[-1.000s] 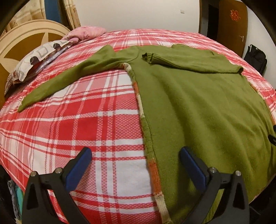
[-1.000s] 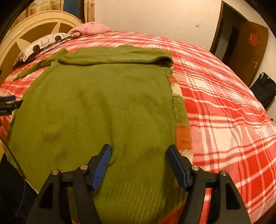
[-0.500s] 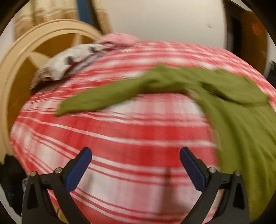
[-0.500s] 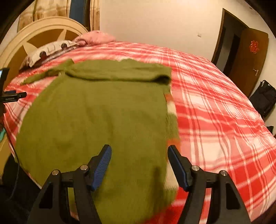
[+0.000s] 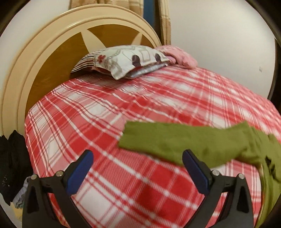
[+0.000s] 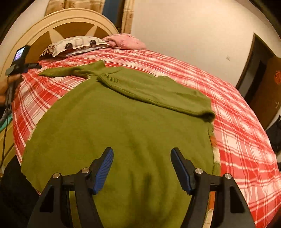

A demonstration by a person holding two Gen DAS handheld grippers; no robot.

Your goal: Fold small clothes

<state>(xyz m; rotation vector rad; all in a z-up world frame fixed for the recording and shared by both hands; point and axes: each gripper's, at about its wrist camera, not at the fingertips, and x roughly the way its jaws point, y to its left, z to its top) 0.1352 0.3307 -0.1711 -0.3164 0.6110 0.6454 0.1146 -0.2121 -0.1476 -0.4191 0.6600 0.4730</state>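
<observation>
While sweater [image 6: 123, 126] lies flat on bed [image 6: 237, 122], both fingers gape empty.

Bedspread [image 5: 123, 122]: red-and-white plaid, covers the whole bed. Headboard [image 5: 52, 43]: round, cream rim, brown panel with cream spokes; at 10–11 o'clock in both views. Patterned pillow [image 5: 126, 59] lies at the head of the bed, against the headboard; pink cloth [image 5: 179, 56] touches it on its 3 o'clock side. Curtains [image 6: 128, 15] hang behind the headboard, 12 o'clock. Brown door [image 6: 268, 91], red ornament, at 3 o'clock in the right wrist view. Dark bag [image 6: 275, 133] below the door, near the frame edge.
</observation>
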